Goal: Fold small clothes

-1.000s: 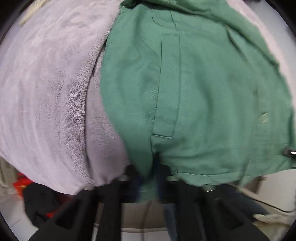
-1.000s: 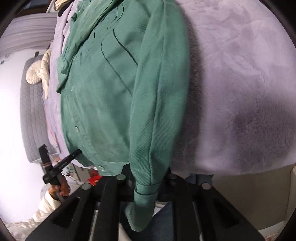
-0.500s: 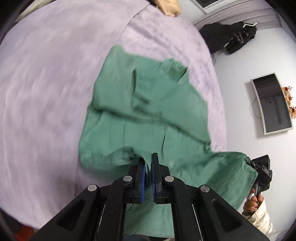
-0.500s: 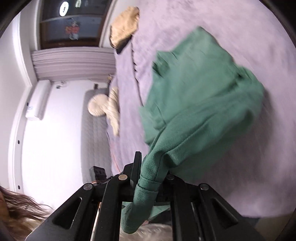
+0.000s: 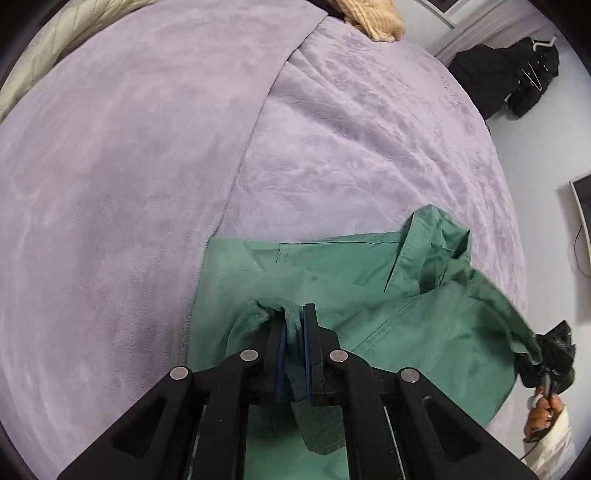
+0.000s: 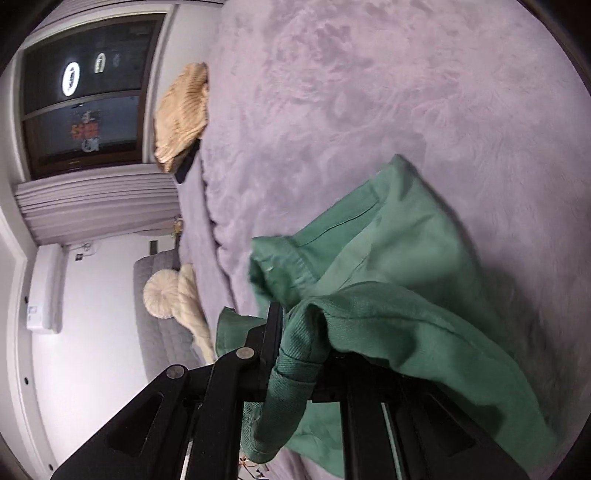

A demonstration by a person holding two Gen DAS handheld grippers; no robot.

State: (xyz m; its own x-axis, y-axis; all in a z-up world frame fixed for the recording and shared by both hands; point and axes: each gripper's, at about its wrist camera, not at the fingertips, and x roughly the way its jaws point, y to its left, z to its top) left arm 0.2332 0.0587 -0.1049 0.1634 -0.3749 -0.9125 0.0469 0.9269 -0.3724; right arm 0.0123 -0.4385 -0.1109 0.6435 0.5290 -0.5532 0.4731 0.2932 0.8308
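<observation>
A green button-up shirt (image 5: 399, 306) lies partly folded on a lilac blanket (image 5: 147, 184), its collar pointing right. My left gripper (image 5: 294, 325) is shut on a bunched green edge of it. My right gripper (image 6: 299, 332) is shut on a rolled green cuff or hem (image 6: 295, 365), with the shirt (image 6: 388, 266) draped over its right finger. In the left wrist view, the right gripper (image 5: 550, 354) shows at the far right, holding the shirt's other end above the bed.
A tan knitted garment (image 5: 373, 18) lies at the blanket's far end, also in the right wrist view (image 6: 183, 114). Black clothes (image 5: 517, 70) hang on the wall. A cream round cushion (image 6: 162, 297) sits on a grey sofa. A dark window (image 6: 81, 96) is behind.
Both grippers have lifted the shirt's near edge and carried it forward over the shirt, which folded onto itself. The views swung from close on the cloth to high above the bed.
</observation>
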